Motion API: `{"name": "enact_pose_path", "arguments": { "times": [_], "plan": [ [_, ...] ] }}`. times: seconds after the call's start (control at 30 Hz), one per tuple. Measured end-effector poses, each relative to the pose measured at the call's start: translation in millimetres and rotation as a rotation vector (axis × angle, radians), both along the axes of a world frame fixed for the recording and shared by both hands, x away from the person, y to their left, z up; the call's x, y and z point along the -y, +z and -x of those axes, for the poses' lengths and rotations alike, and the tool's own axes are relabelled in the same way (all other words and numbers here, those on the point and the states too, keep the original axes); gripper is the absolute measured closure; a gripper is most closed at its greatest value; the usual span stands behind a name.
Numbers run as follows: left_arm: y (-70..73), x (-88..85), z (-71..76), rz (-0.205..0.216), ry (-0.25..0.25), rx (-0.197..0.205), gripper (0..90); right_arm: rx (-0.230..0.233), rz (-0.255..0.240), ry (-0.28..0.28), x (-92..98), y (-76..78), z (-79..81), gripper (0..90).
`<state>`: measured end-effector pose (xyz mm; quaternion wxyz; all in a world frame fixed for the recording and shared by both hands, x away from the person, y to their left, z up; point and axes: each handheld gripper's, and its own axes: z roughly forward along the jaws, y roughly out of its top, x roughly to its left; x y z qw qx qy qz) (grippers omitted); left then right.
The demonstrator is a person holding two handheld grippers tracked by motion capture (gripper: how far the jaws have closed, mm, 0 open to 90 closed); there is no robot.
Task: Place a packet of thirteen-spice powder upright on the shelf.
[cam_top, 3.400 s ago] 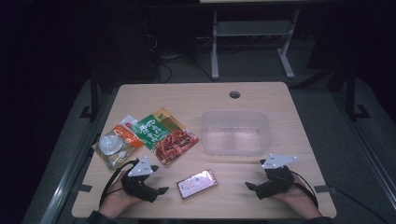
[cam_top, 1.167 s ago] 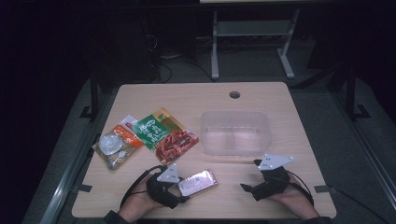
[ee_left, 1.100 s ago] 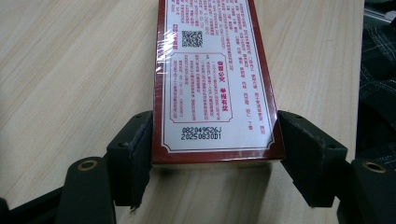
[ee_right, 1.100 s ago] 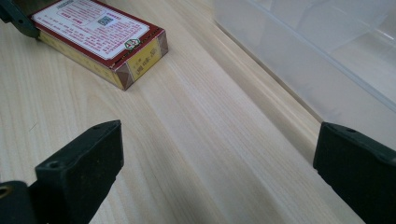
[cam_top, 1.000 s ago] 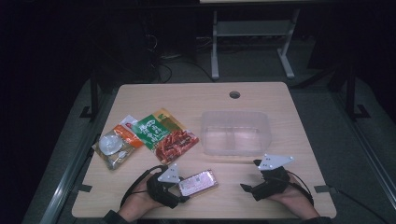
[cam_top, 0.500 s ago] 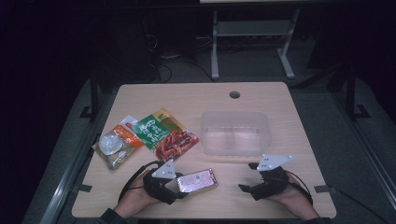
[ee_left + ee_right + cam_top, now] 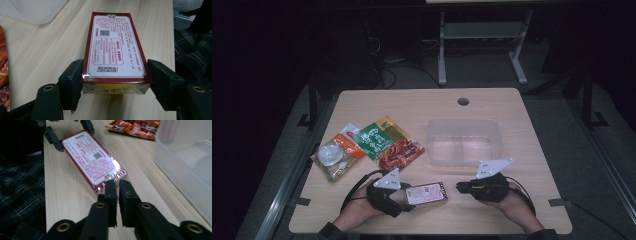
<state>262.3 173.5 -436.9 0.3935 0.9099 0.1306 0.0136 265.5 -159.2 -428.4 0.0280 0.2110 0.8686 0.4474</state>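
Note:
A flat dark-red box (image 7: 427, 194) with a white printed label lies near the table's front edge. My left gripper (image 7: 409, 197) is shut on its near end, one pad on each long side (image 7: 116, 77). The box (image 7: 115, 50) stretches away from those jaws. My right gripper (image 7: 459, 187) points left at the box's other end. Its jaws (image 7: 118, 186) have just been closing and now stand together with nothing between them, just short of the box (image 7: 92, 160). In the right gripper view the left gripper (image 7: 70, 132) grips the far end.
A clear plastic container (image 7: 464, 142) stands behind the right gripper, its wall close by on the right (image 7: 185, 157). Three snack packs lie at the left: green (image 7: 374, 137), red (image 7: 399, 152) and orange-white (image 7: 334, 155). A cable hole (image 7: 463, 101) sits at the back of the table.
The right gripper has shifted a little left toward the box and its jaws have come together. The left gripper and the box have hardly moved.

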Motion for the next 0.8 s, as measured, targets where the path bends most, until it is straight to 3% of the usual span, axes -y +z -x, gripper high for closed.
{"name": "enact_pose_path", "arguments": {
  "times": [0.43,0.47,0.53,0.8],
  "plan": [
    [2.7,0.7,0.3,0.017,-0.011,0.001,32.0,-0.007,0.065,0.073,-32.9,-12.5,-13.8,89.6],
    [3.7,0.4,-0.1,0.010,-0.020,0.006,32.0,-0.024,0.071,0.080,-38.3,-14.7,-13.8,89.7],
    [4.7,1.3,0.9,0.027,-0.019,0.004,32.0,-0.007,0.096,0.097,-40.4,-16.5,-15.1,89.7],
    [9.3,1.6,0.1,0.042,-0.032,0.017,32.0,-0.021,0.119,0.115,-44.6,-20.9,-14.3,89.7]
  ]
}}
